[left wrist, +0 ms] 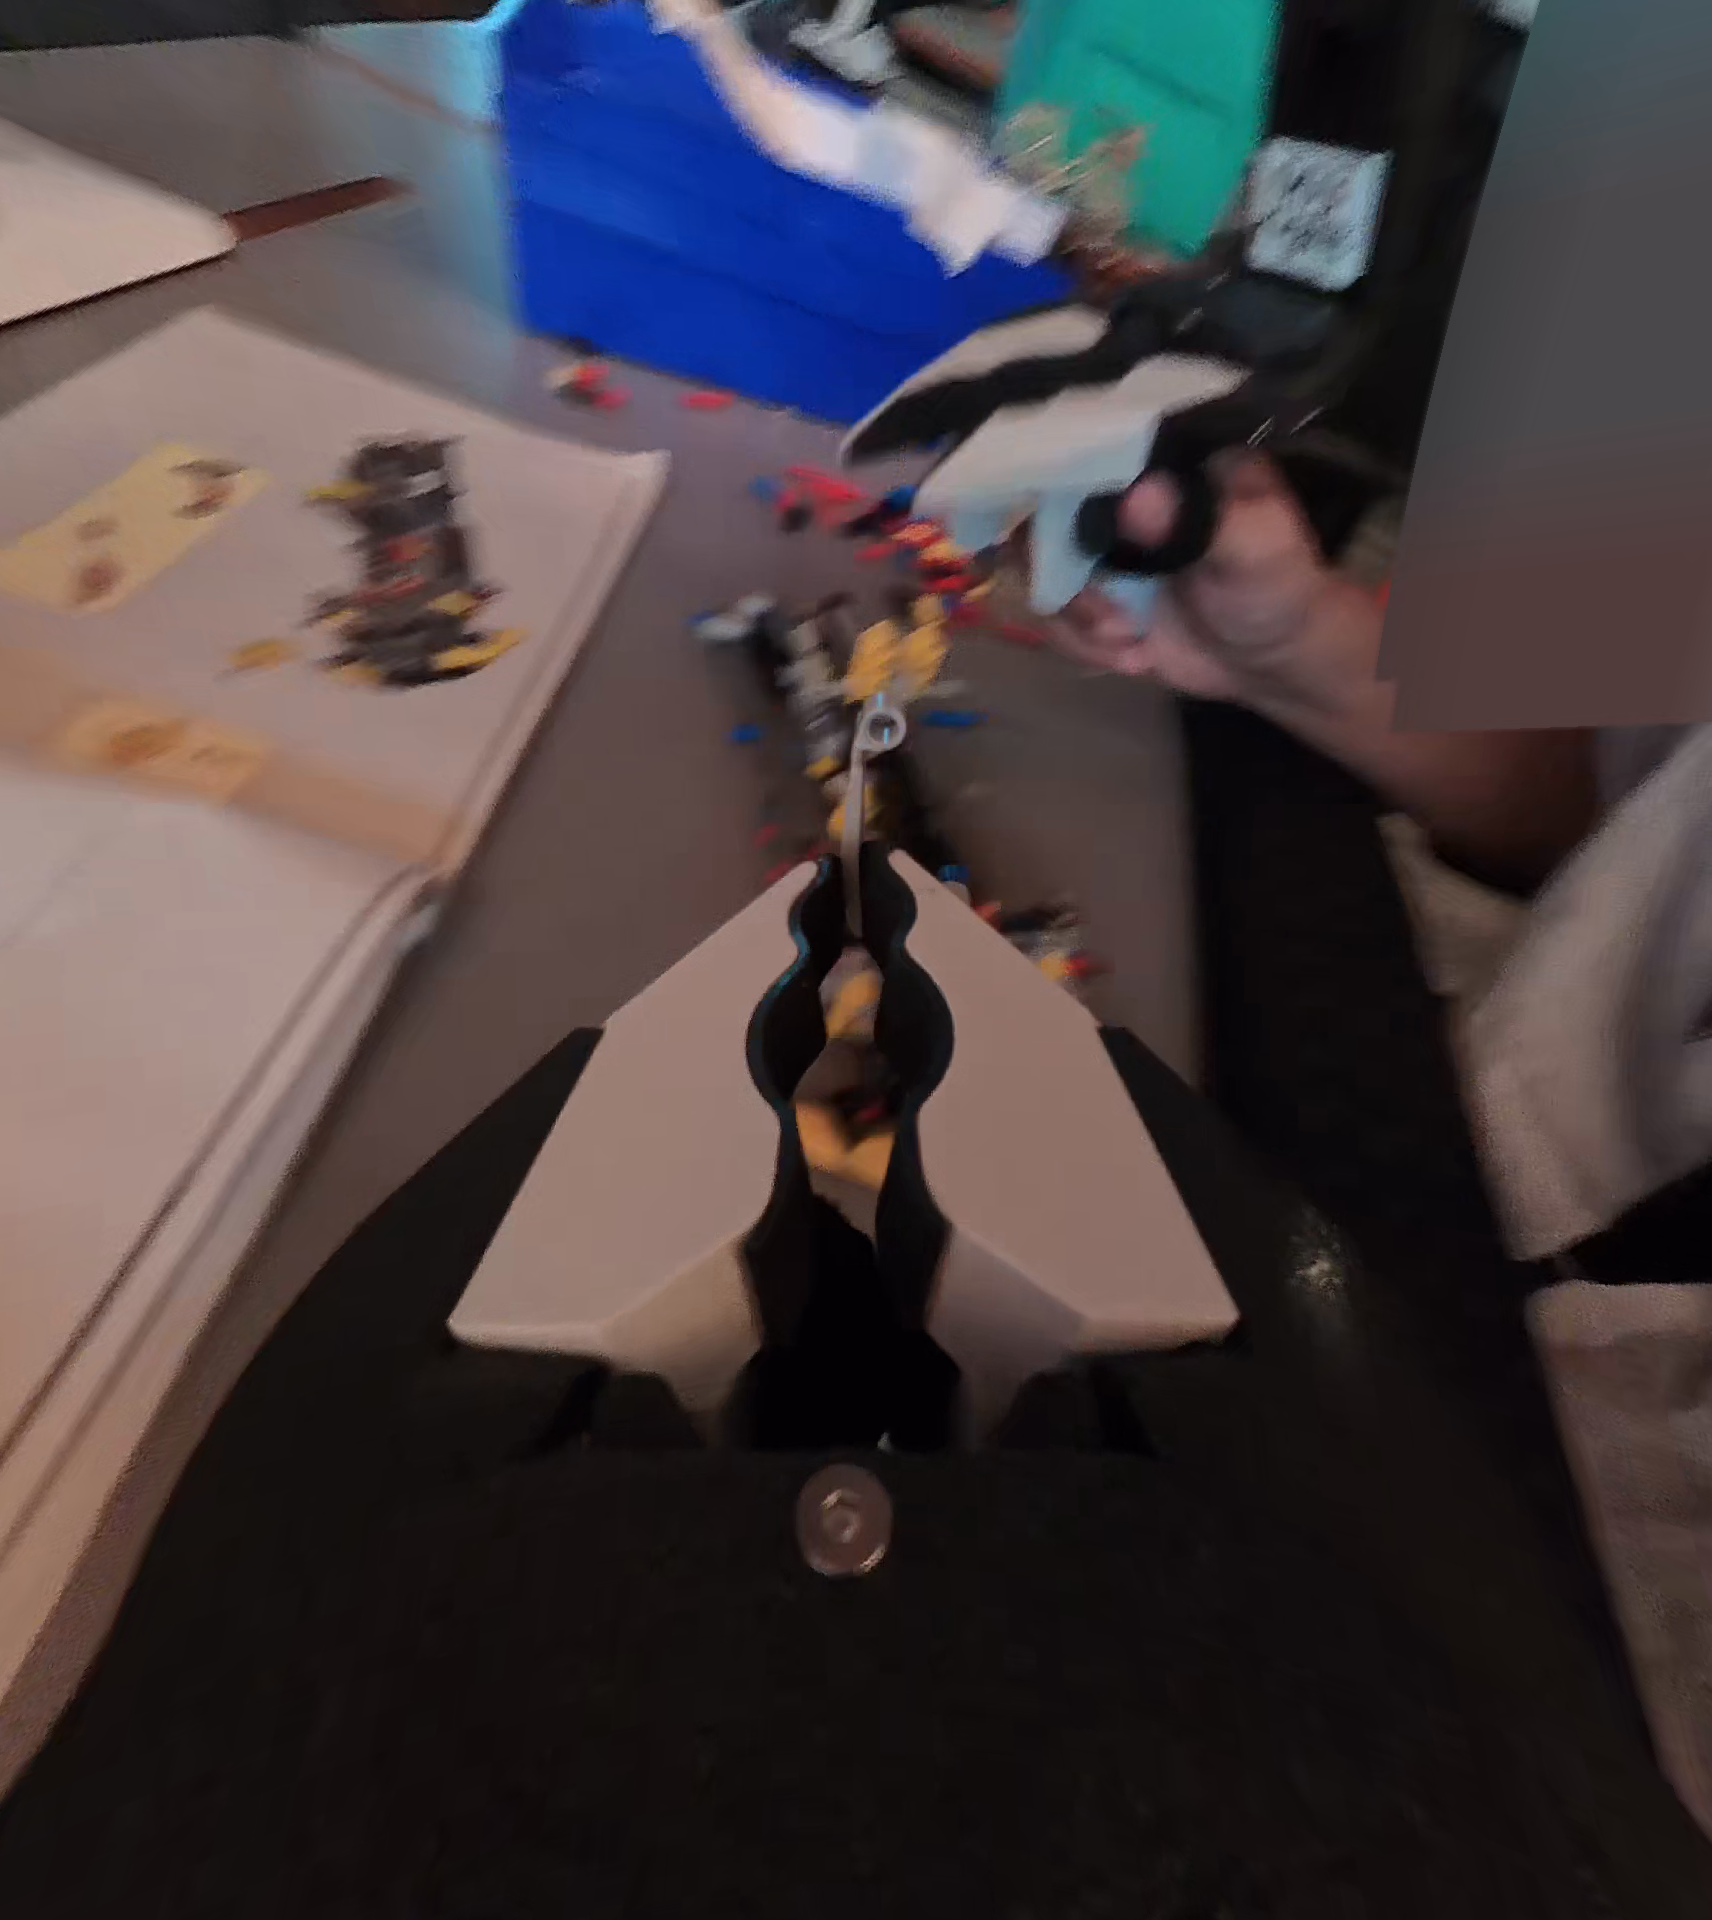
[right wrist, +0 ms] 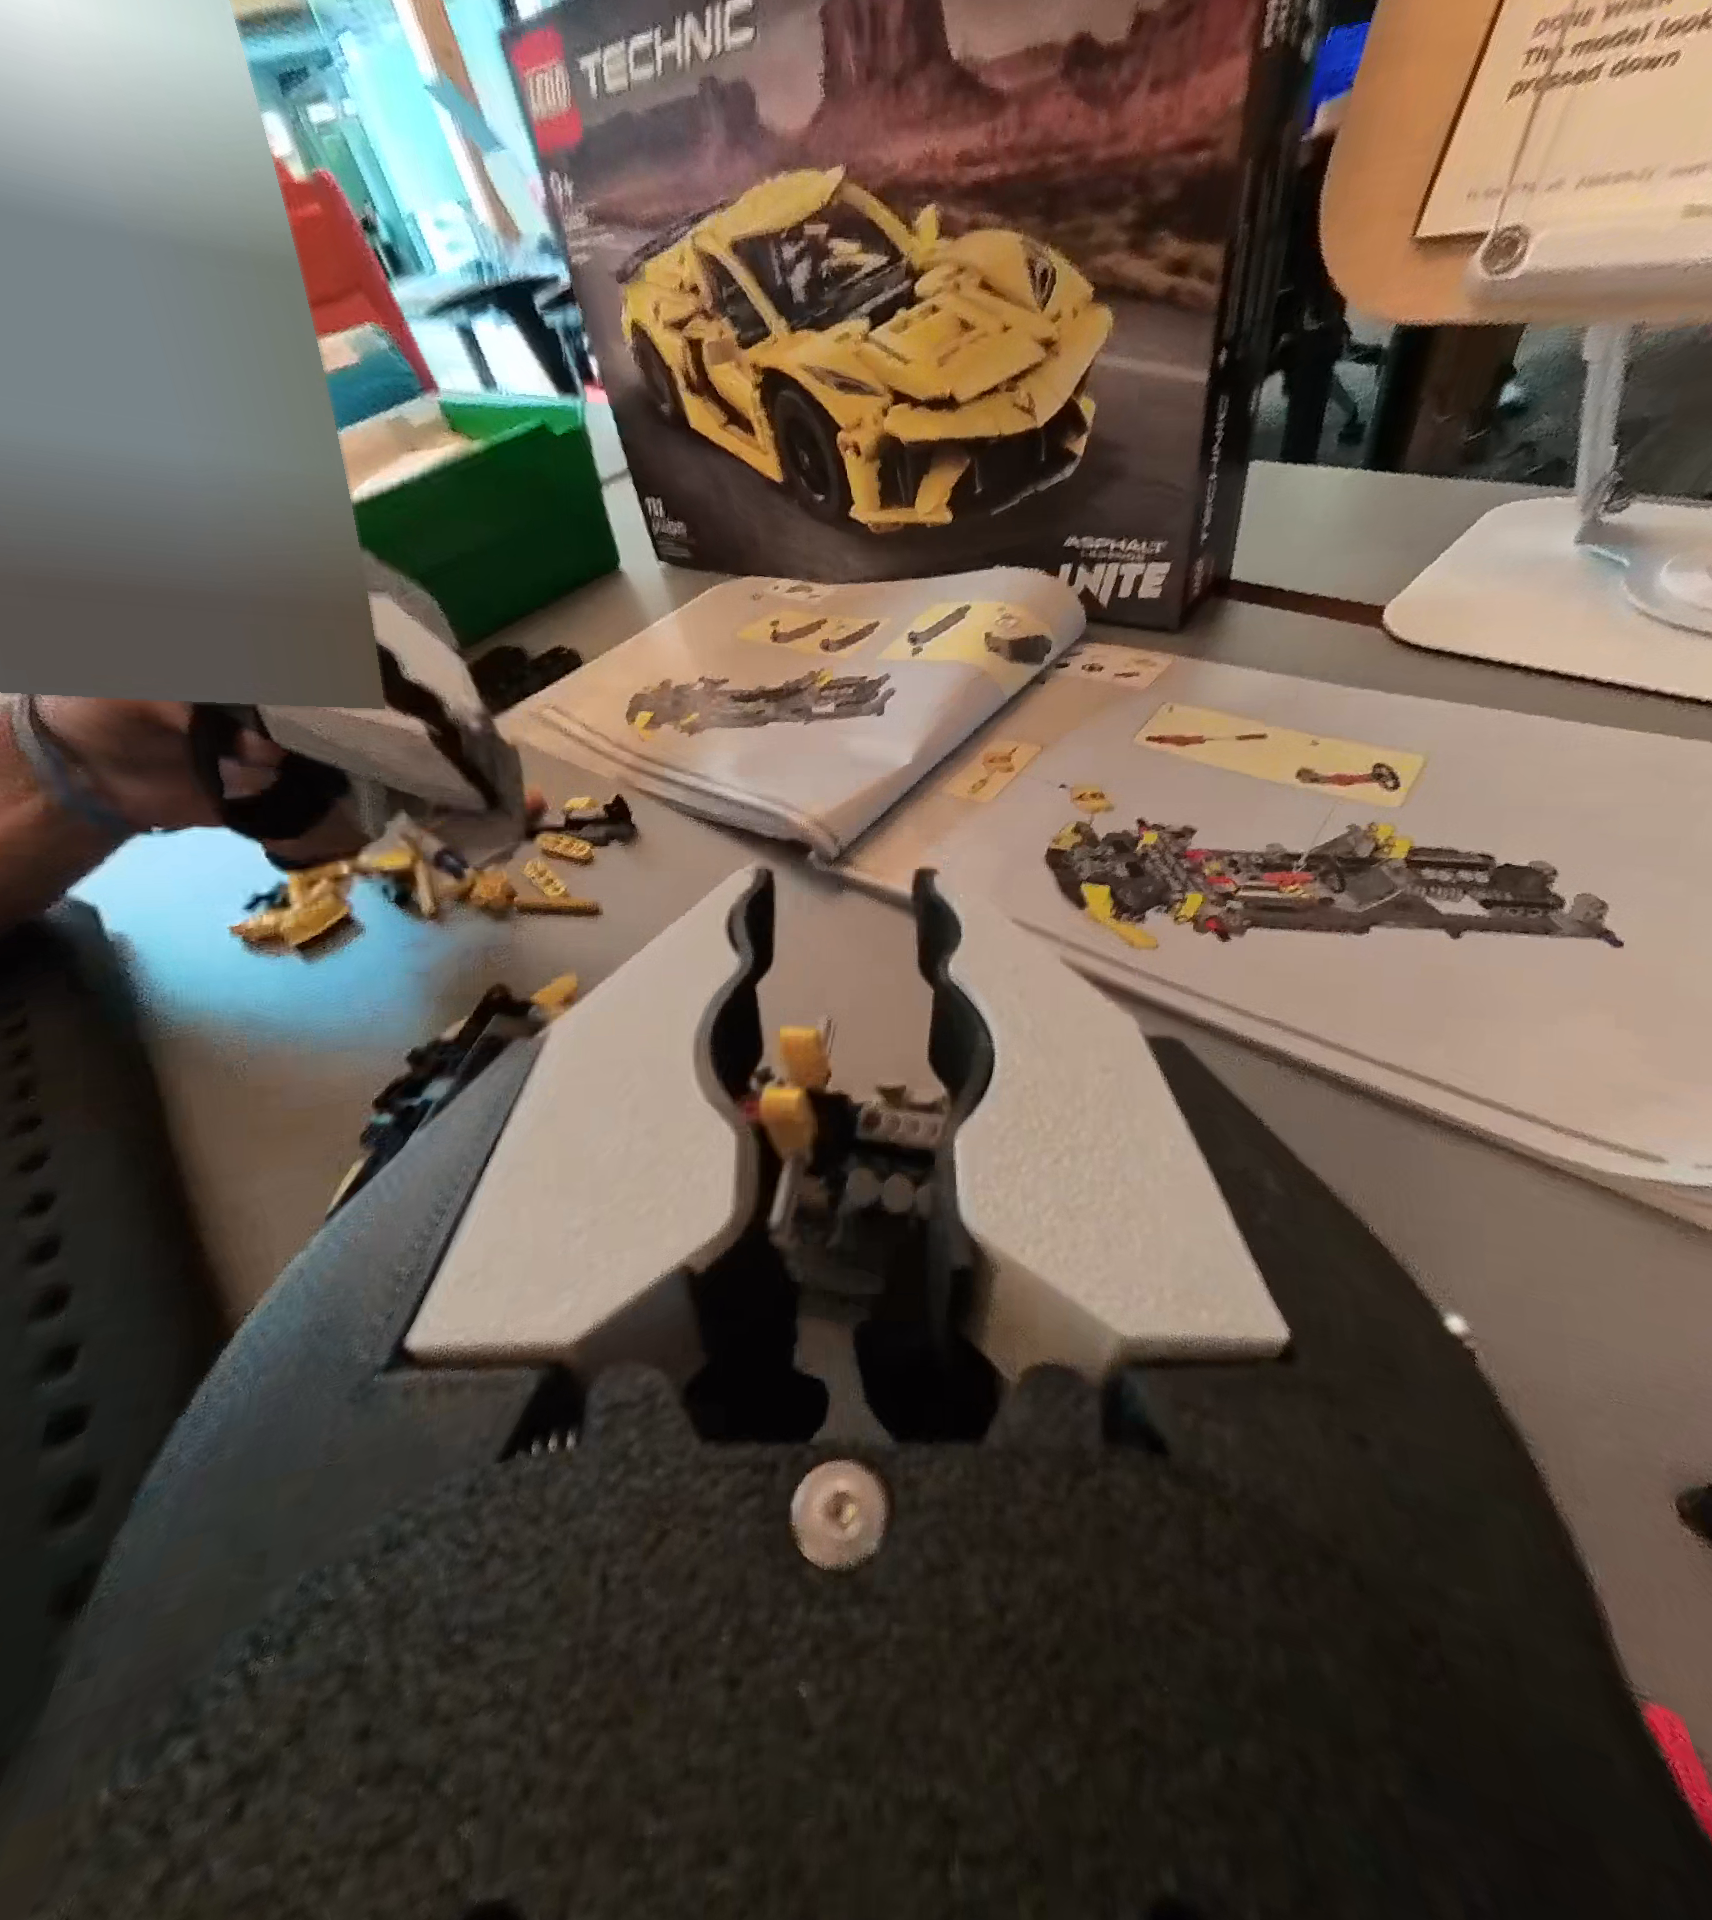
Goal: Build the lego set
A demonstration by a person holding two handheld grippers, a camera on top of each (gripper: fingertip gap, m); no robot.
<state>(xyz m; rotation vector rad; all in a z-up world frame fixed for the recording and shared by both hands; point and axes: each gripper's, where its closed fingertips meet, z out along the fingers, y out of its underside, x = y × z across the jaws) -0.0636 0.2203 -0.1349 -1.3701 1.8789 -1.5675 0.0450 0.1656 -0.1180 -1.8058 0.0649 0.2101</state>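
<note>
Closest, the right tool stood open over the half-built car, which sat low between its fingers. Left tool pinched a thin grey piece above the car. Beyond the car lay loose pieces, the open manual, then the box.

Left claw: jaws pinched together at the tips on a thin grey lego beam pointing to 12 o'clock. Right claw: jaws apart, straddling the partly built lego chassis, contact unclear.
</note>
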